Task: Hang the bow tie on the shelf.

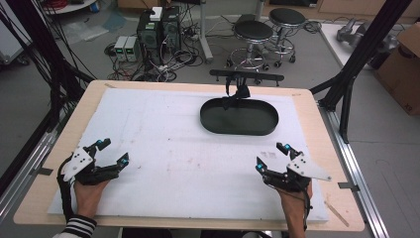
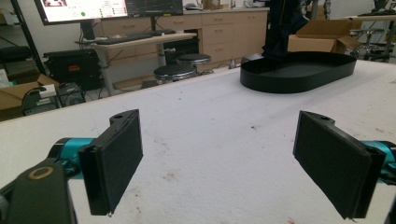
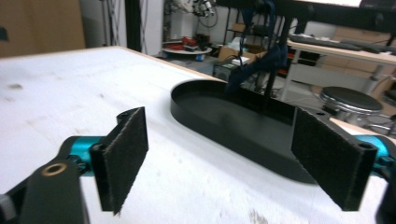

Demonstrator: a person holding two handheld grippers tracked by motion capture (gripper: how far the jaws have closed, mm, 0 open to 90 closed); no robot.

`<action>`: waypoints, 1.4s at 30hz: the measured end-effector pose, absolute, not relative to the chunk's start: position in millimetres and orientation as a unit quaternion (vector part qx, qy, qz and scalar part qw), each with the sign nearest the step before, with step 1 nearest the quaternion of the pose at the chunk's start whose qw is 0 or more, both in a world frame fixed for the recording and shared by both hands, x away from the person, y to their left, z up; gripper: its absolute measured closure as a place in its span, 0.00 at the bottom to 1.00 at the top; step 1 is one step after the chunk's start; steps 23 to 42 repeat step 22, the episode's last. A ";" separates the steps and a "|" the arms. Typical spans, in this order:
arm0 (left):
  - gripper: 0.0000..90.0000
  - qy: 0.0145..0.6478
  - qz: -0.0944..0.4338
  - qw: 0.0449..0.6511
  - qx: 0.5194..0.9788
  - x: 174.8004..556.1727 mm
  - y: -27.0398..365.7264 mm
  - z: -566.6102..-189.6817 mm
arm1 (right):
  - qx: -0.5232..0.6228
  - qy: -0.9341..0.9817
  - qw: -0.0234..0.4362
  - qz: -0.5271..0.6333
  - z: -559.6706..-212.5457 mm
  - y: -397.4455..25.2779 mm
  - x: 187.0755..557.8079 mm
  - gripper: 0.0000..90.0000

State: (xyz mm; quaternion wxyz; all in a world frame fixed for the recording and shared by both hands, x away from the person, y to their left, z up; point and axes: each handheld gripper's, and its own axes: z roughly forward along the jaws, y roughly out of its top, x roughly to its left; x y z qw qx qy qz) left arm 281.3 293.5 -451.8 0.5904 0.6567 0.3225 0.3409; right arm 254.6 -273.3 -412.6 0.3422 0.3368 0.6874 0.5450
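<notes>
Near the table's (image 1: 44, 198) front edge I held both grippers low with nothing in them: the left gripper (image 1: 113, 151) had its jaws spread wide, and the right gripper (image 1: 271, 156) likewise. Farther back, right of the table's middle, sat the black oval tray (image 1: 239, 130), with a dark cloth (image 1: 241, 92) hanging from a black rack (image 1: 246, 75) at its far rim. I judged a careless reach could shove the light tray or snag the dangling cloth. It looked limp, dark blue, bunched.
</notes>
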 end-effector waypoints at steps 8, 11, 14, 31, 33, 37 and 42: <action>0.18 0.323 0.342 0.591 0.656 281.1 293.4 -451.9 | 0.367 0.666 0.362 0.540 -444.9 -283.2 256.1 0.14; 0.18 0.323 0.341 0.592 0.654 281.4 293.5 -452.0 | 0.371 0.658 0.361 0.546 -450.2 -285.4 255.0 0.14; 0.18 0.323 0.341 0.592 0.655 281.2 293.5 -451.9 | 0.367 0.654 0.365 0.551 -449.8 -286.1 253.9 0.14; 0.18 0.327 0.339 0.594 0.652 281.6 294.2 -452.1 | 0.371 0.655 0.366 0.548 -451.0 -285.8 254.5 0.13; 0.18 0.327 0.339 0.594 0.652 281.6 294.2 -452.1 | 0.371 0.655 0.366 0.548 -451.0 -285.8 254.5 0.13; 0.18 0.327 0.339 0.594 0.652 281.6 294.2 -452.1 | 0.371 0.655 0.366 0.548 -451.0 -285.8 254.5 0.13; 0.18 0.327 0.339 0.594 0.652 281.6 294.2 -452.1 | 0.371 0.655 0.366 0.548 -451.0 -285.8 254.5 0.13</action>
